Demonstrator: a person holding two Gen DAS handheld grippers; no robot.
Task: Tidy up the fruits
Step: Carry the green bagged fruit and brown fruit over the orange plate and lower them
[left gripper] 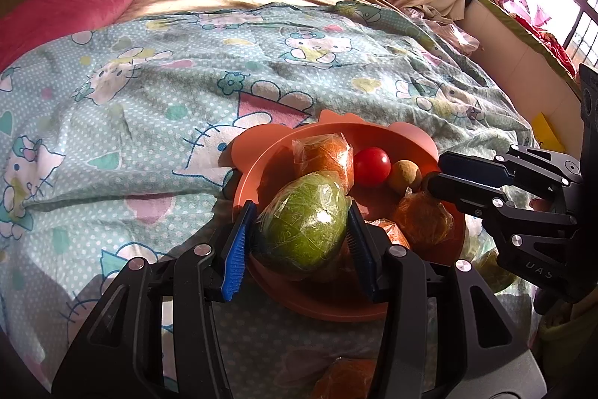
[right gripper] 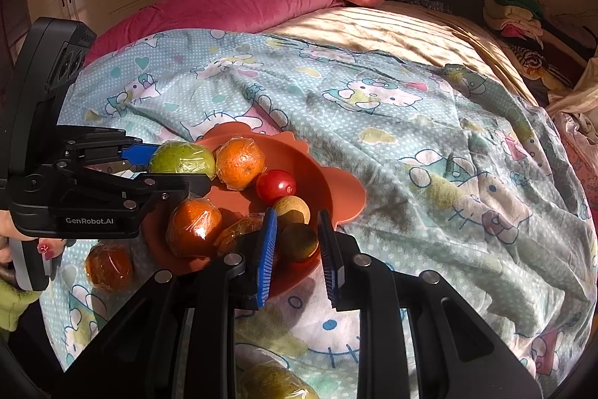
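Left wrist view: left hand-held gripper [left gripper: 299, 230] pinches wrapped green fruit [left gripper: 304, 221] over orange bowl [left gripper: 258, 171].

Your left gripper [left gripper: 299, 230] clamps a wrapped green fruit [left gripper: 304, 225] above the orange bowl [left gripper: 261, 171] on the bedspread [left gripper: 149, 92]. Behind it sit a tomato [left gripper: 372, 166] and wrapped oranges [left gripper: 324, 157] (your right gripper [left gripper: 435, 172] reaches in beside them).

Crinkly glossy film is wrapping the green fruit [left gripper: 304, 223], a matt plastic bowl [left gripper: 261, 171] is lying on printed cloth bedding [left gripper: 149, 100], beside a smooth, shiny tomato [left gripper: 371, 166].
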